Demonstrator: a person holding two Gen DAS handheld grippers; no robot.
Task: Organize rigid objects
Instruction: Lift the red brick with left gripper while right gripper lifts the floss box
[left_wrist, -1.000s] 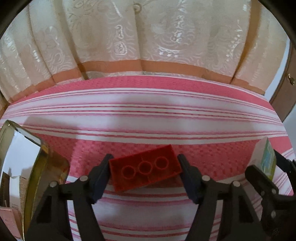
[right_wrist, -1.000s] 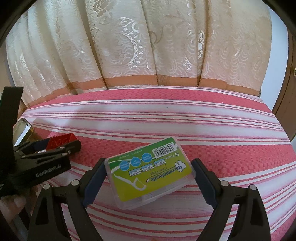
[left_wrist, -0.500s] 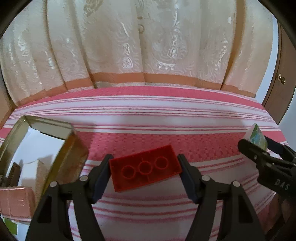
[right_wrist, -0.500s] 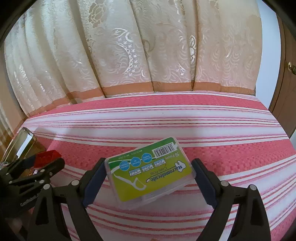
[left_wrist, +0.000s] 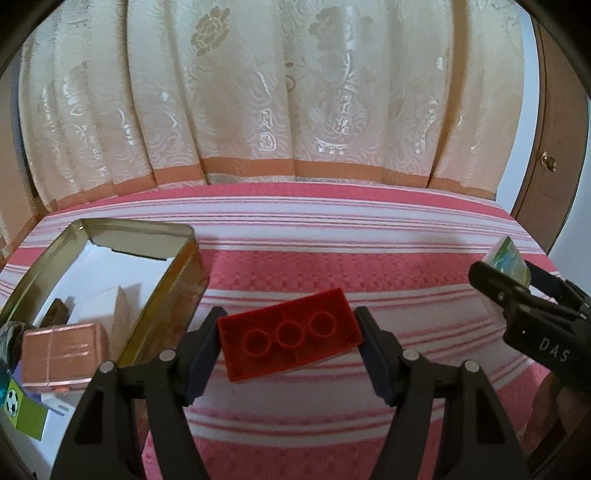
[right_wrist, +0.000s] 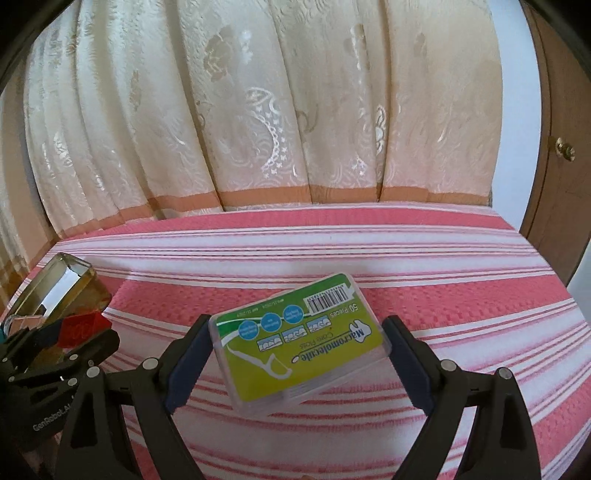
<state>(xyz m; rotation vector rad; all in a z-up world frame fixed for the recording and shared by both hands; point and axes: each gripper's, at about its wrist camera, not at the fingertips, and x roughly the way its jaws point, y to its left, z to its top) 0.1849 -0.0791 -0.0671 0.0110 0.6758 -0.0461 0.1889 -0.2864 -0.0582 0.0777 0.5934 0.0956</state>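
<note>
My left gripper (left_wrist: 290, 338) is shut on a red toy brick (left_wrist: 288, 339), its hollow underside with three round tubes facing the camera, held above the striped cloth. The same red toy brick (right_wrist: 83, 326) shows at the left edge of the right wrist view. My right gripper (right_wrist: 295, 341) is shut on a clear dental floss box (right_wrist: 297, 338) with a green label and barcode, also lifted off the cloth. That floss box (left_wrist: 508, 260) appears end-on at the right of the left wrist view. An open metal tin (left_wrist: 177, 291) stands just left of the brick.
The tin holds a pink foil-wrapped block (left_wrist: 61, 352), a white carton and other small items. A pink and white striped cloth (left_wrist: 332, 229) covers the surface. Cream curtains (left_wrist: 295, 92) hang behind it. A brown wooden door (right_wrist: 557, 147) with a knob stands at the right.
Both grippers rose and tilted up with their loads. More of the curtain shows. In the left wrist view the tin slid rightward into view, revealing its contents.
</note>
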